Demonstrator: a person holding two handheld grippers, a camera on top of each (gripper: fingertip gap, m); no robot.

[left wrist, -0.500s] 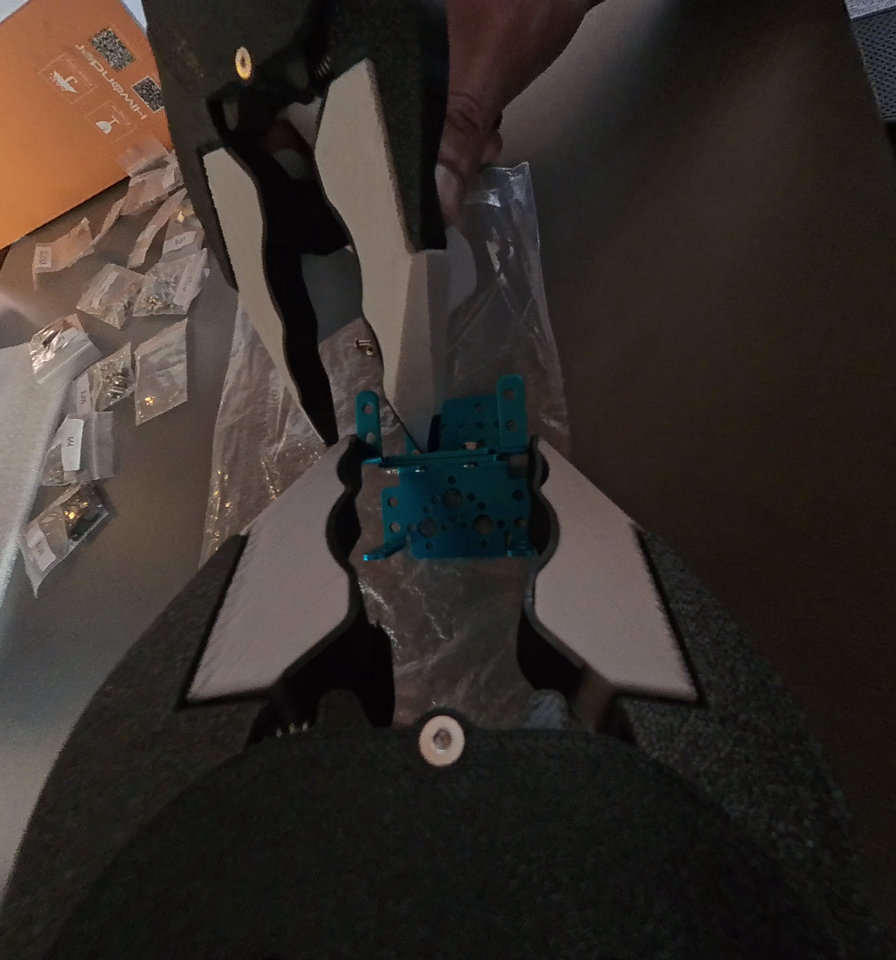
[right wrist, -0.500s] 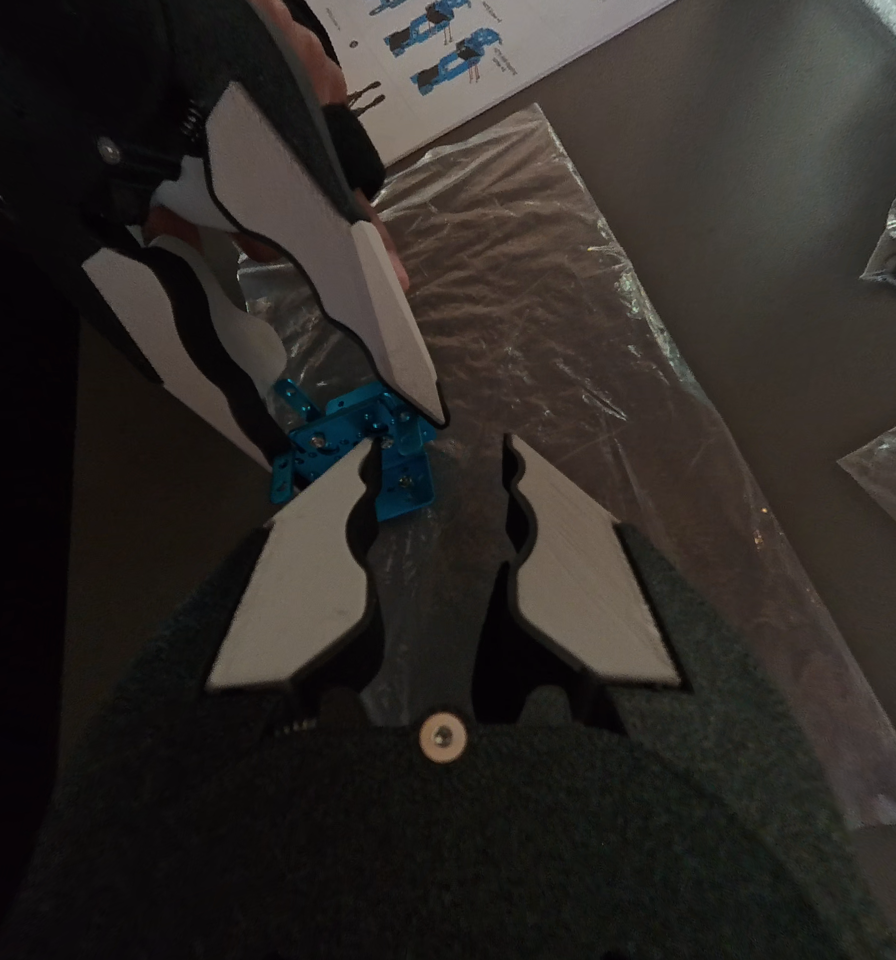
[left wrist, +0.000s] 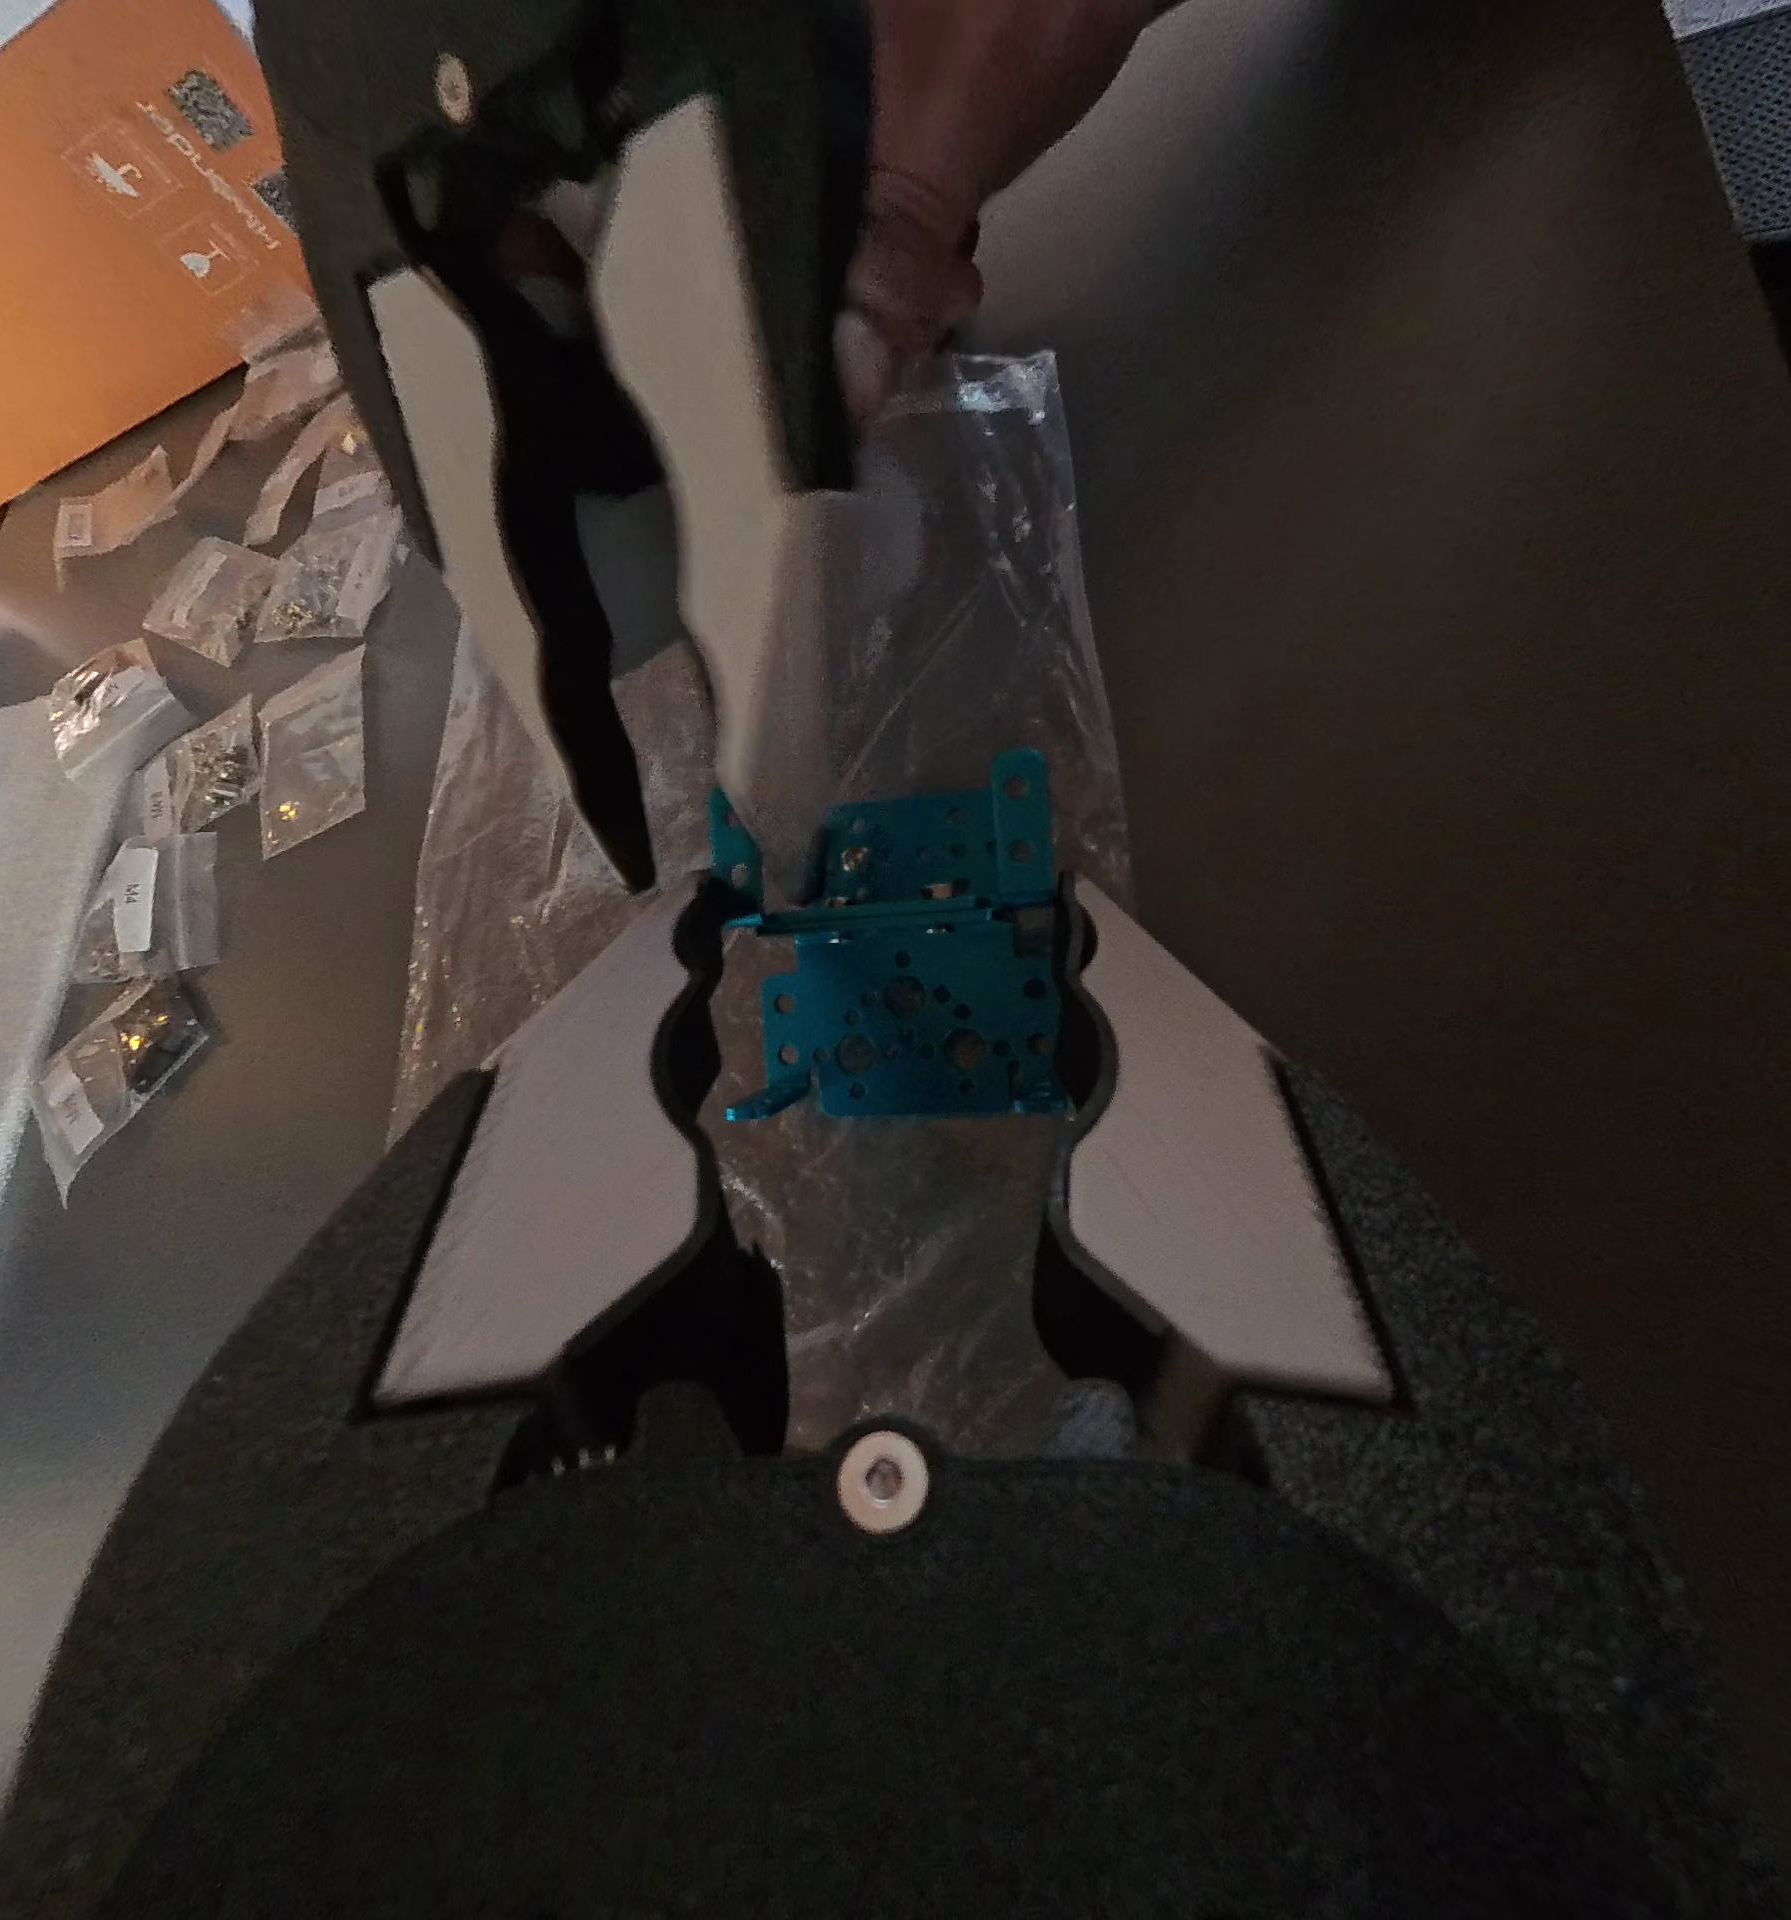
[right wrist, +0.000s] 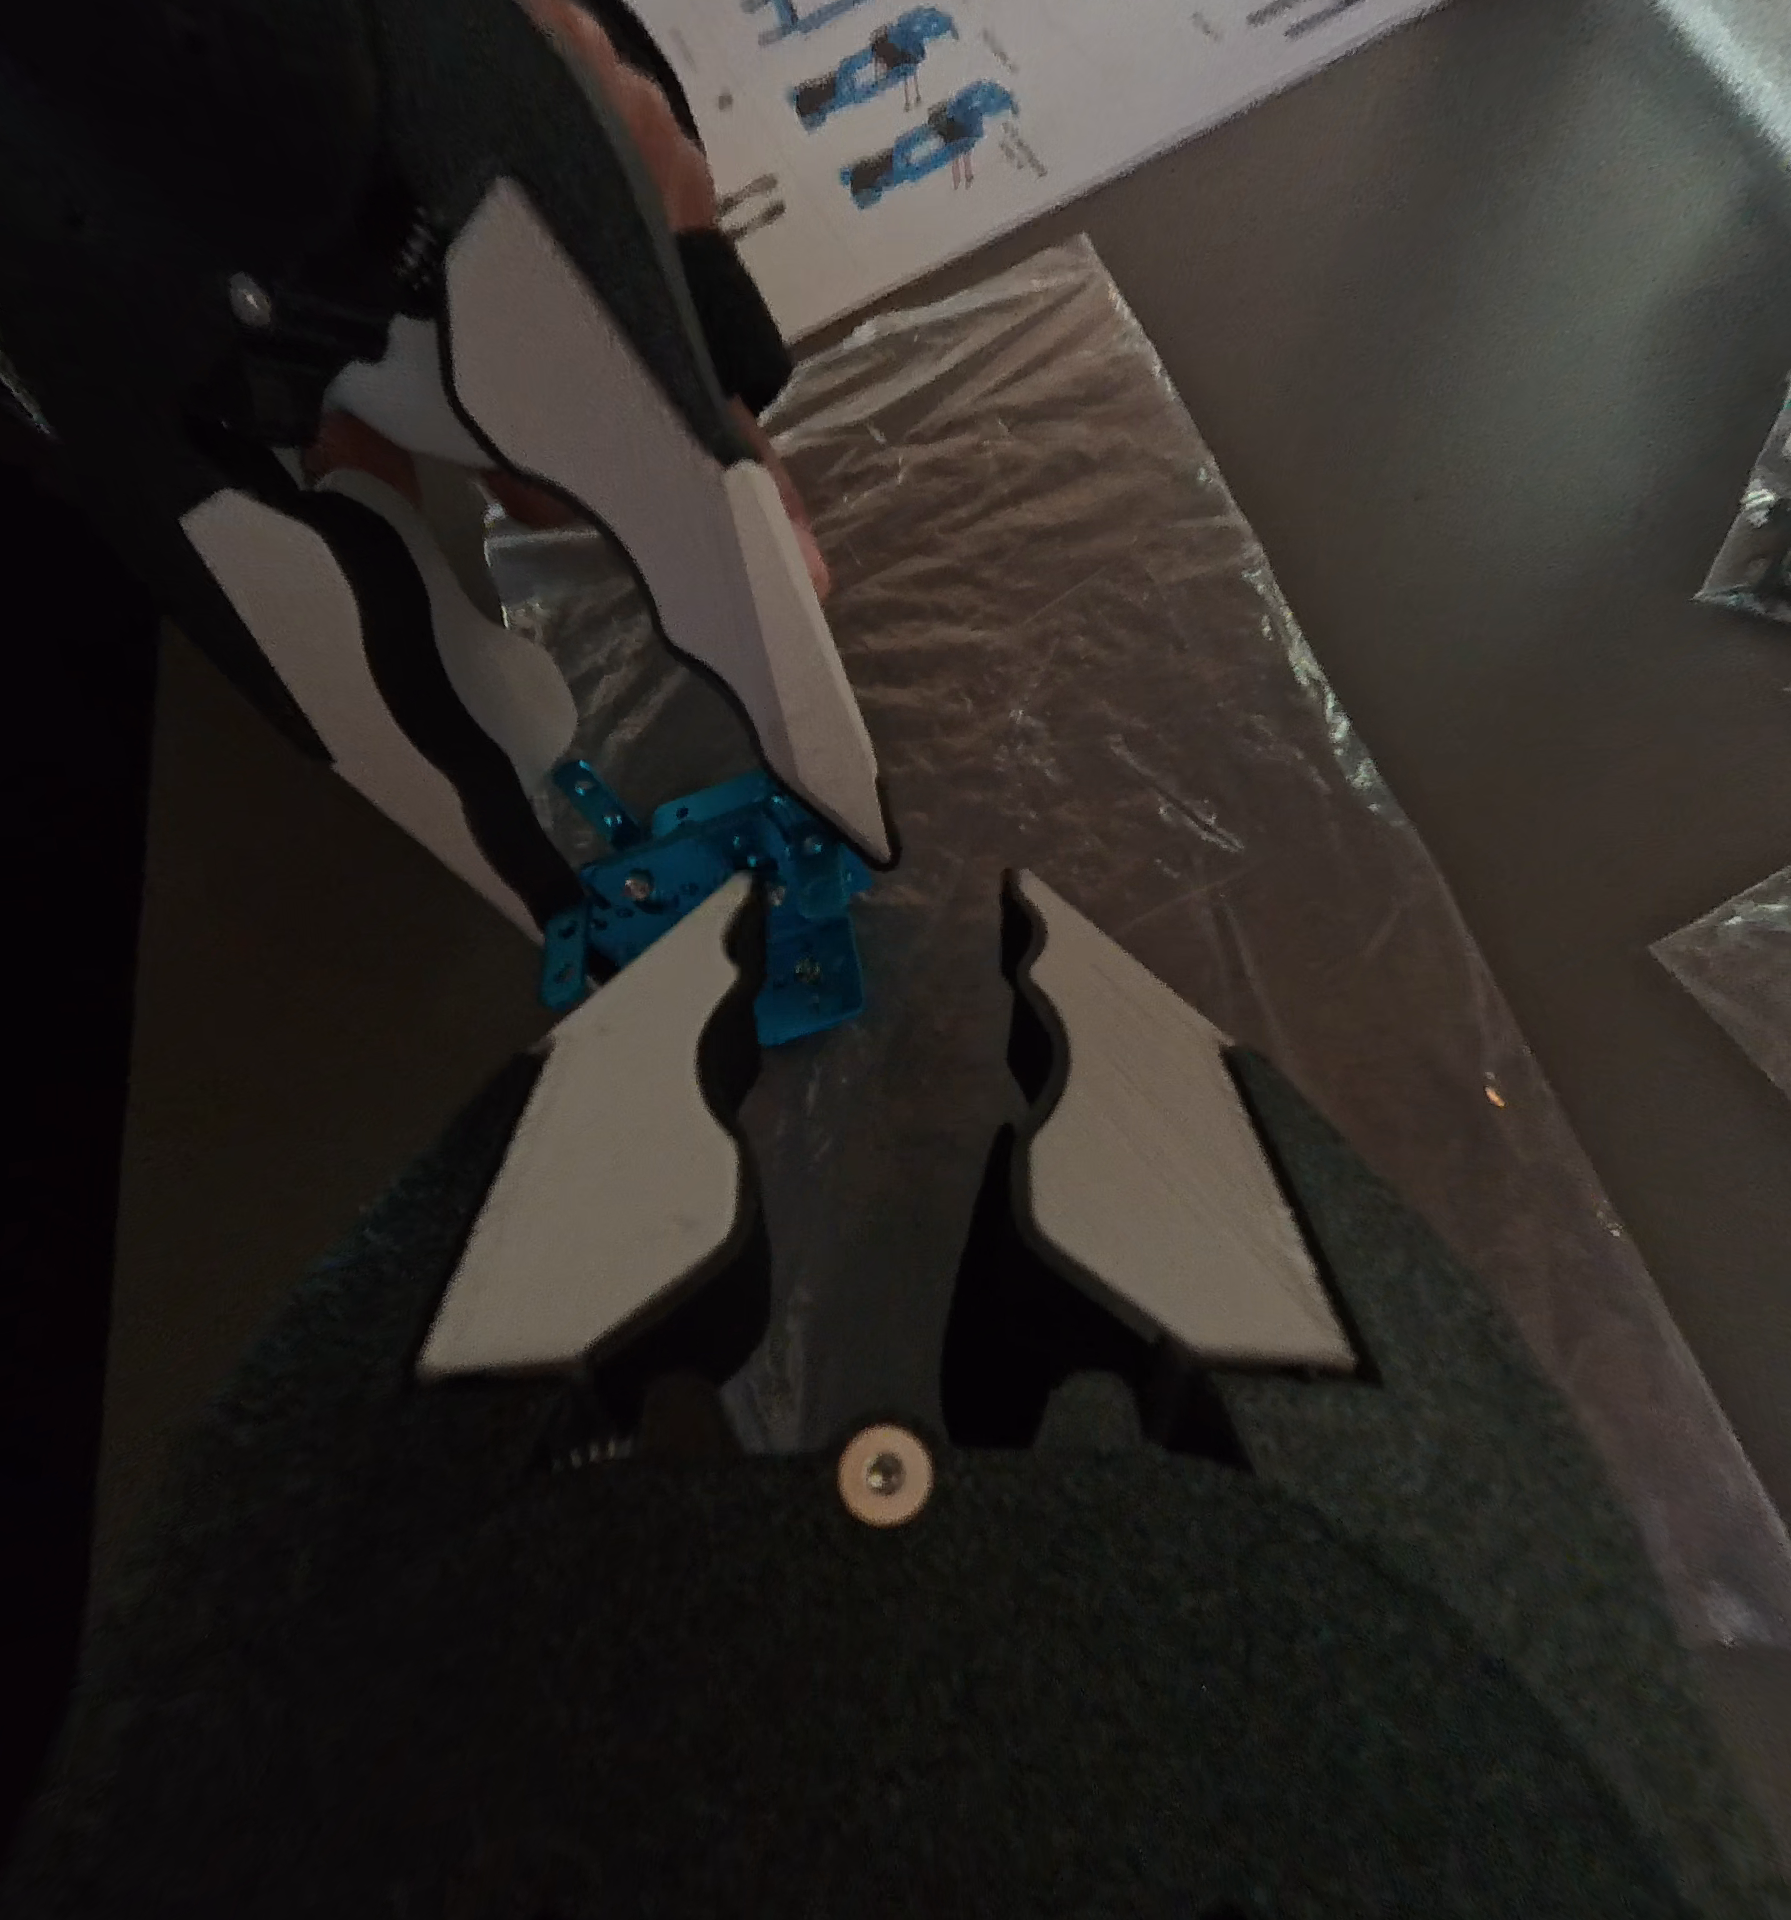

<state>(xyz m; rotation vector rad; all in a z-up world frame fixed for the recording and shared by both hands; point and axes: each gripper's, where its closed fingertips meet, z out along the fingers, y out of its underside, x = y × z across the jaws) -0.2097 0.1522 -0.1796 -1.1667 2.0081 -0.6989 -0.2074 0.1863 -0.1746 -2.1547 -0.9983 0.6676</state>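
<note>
Bracket, blue metal, is sitting pinched in left gripper. Right gripper is hovering spread at bracket's 12 o'clock over plastic sheet.

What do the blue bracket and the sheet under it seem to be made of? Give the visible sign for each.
Blue bracket: probably metal with a glossy coloured finish; thin flat plates, punched round holes, bright glints on the edges.
Sheet: clear thin plastic film, likely a bag; crinkled, shiny, with the dark table showing through.

Opposed close wrist views (shared blue bracket)
</note>
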